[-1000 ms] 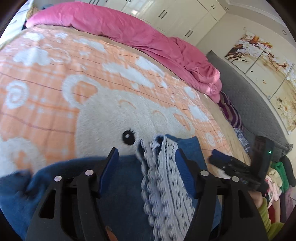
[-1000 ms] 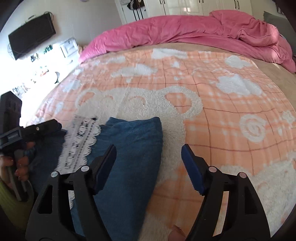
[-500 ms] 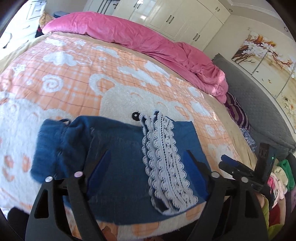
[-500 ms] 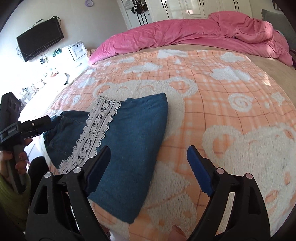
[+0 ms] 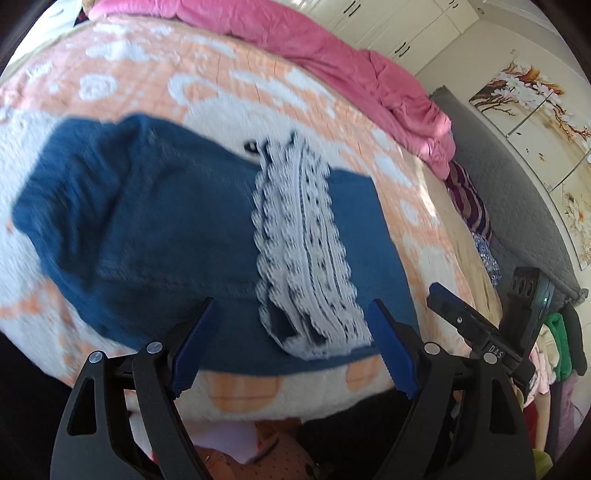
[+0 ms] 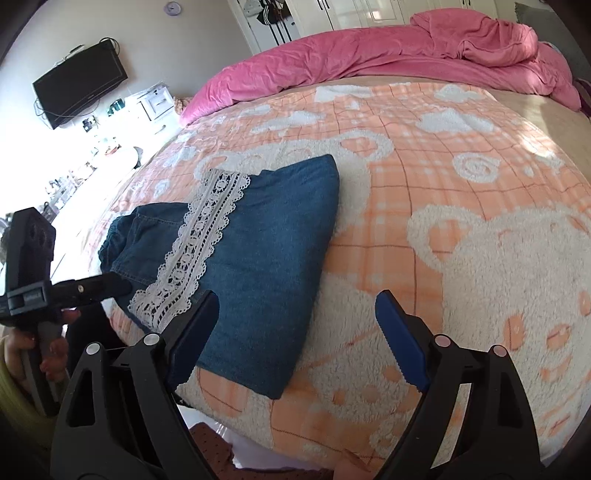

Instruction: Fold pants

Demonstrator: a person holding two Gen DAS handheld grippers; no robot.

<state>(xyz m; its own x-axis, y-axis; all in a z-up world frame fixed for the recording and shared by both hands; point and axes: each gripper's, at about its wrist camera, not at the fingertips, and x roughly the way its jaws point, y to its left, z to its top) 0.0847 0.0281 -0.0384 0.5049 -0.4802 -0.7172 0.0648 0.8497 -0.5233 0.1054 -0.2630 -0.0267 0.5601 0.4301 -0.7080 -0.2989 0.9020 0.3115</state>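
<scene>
The blue denim pants (image 5: pixel 177 229) lie folded on the orange bear blanket (image 5: pixel 229 77) near the bed's front edge, with a white lace strip (image 5: pixel 303 251) running across them. They also show in the right wrist view (image 6: pixel 273 240), lace (image 6: pixel 199 240) to the left. My left gripper (image 5: pixel 291 350) is open and empty, held above the pants' near edge. My right gripper (image 6: pixel 295 339) is open and empty, above the pants' right end. Each gripper appears in the other's view: the right one (image 5: pixel 476 325), the left one (image 6: pixel 66 291).
A pink duvet (image 6: pixel 388 62) is bunched along the bed's far side. A TV (image 6: pixel 79 90) hangs on the left wall. A grey sofa (image 5: pixel 517 192) with clothes (image 5: pixel 557 354) stands to the right of the bed. White wardrobes (image 5: pixel 399 26) line the back wall.
Both grippers have let go of the pants and pulled back toward the bed's front edge. The pants now lie flat and folded on the blanket.
</scene>
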